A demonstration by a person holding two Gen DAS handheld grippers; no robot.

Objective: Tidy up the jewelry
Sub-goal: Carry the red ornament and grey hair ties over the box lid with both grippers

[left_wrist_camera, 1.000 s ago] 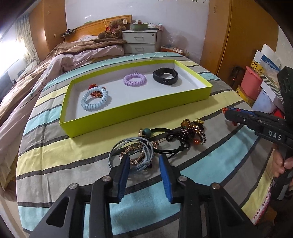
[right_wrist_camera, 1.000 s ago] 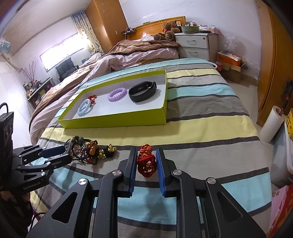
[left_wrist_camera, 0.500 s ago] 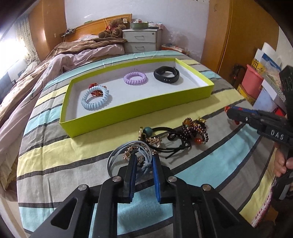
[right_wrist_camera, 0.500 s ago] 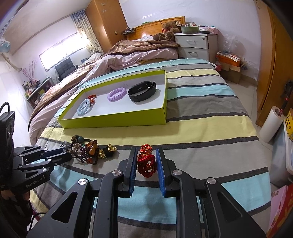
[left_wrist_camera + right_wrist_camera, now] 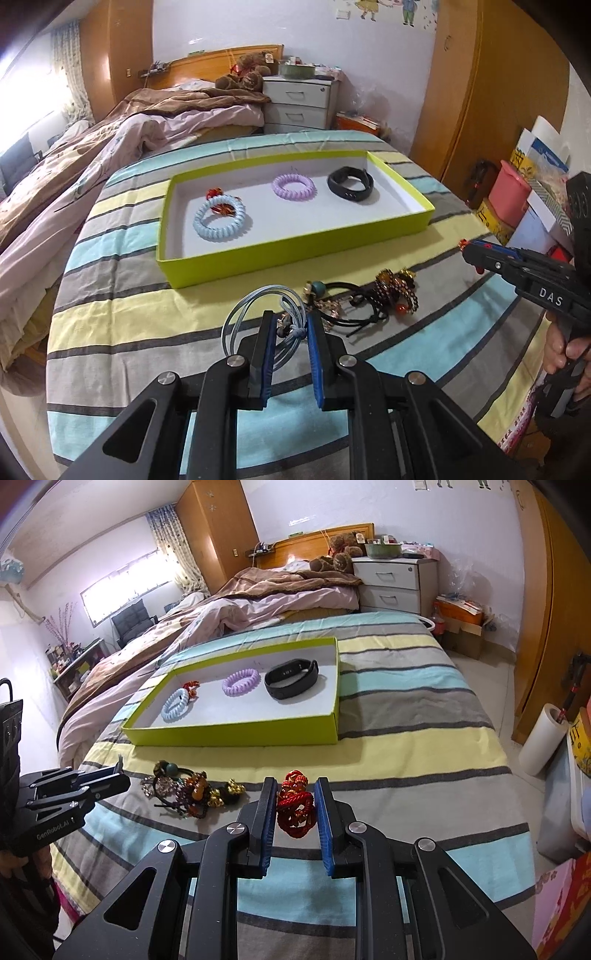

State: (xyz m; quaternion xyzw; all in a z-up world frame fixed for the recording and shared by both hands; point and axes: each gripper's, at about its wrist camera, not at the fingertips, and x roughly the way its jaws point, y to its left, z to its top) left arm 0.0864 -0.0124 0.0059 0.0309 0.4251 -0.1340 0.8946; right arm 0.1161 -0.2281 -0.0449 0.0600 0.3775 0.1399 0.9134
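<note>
Grey cord bracelet (image 5: 258,317) | clamped in left gripper (image 5: 290,328) | red bracelet (image 5: 295,806) | clamped in right gripper (image 5: 295,805)

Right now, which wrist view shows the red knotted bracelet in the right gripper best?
The right wrist view: the red knotted bracelet fills the gap of the right gripper, held between both blue pads, knots clear. In the left wrist view the right gripper appears side-on at the frame edge, and only a red speck shows at its tip.

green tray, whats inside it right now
The green tray holds a light blue coil band, a purple coil band and a black wristband. A small red piece sits behind the blue one, partly covered.
</note>
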